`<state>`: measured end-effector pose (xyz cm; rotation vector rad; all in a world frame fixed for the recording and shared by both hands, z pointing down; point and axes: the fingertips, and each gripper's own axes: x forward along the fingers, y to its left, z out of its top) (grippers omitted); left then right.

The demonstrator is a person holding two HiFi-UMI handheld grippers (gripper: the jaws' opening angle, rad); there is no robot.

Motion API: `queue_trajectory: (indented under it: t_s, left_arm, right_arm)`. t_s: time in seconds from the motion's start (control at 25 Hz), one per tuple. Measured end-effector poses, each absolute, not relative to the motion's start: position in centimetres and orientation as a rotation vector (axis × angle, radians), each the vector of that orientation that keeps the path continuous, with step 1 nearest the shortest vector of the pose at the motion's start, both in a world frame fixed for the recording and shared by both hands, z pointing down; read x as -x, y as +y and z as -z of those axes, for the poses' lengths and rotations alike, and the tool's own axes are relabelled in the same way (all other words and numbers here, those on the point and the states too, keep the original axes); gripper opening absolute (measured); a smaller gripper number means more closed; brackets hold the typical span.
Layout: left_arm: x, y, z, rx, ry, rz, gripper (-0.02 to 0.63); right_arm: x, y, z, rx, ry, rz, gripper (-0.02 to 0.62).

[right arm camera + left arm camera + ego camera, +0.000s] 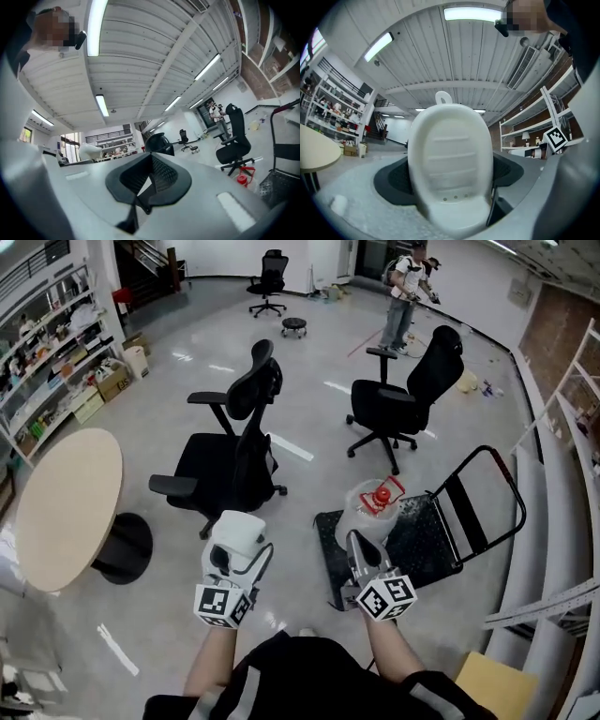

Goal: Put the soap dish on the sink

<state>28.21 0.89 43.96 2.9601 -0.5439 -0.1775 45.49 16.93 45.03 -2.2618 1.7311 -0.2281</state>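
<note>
Left gripper was clamped across the width of a white oval ribbed plastic soap dish, at 6 o'clock in head view. It looked light, stiff and slick, best held by the side rims. Right gripper, 5 o'clock, was closed and empty. No sink showed.

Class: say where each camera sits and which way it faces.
Head view: on the head, facing steeply down at floor and chairs; forearms, left claw, right claw show.
Left gripper view: on the left claw, along its jaws, shut on the dish.
Right gripper view: on the right claw, along its shut, empty jaws.
Shared: head and left gripper views show the dish.
</note>
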Motion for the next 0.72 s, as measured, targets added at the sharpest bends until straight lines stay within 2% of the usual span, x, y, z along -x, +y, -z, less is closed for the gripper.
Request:
queue_trajectory:
  t_s: [0.72]
  left_arm:
    - [-14.3,-1.1,-45.4,-2.725,-1.309,0.170,0.472]
  right_arm:
    - [-39.5,4.7,-47.5,1.836,2.293,0.336,0.005]
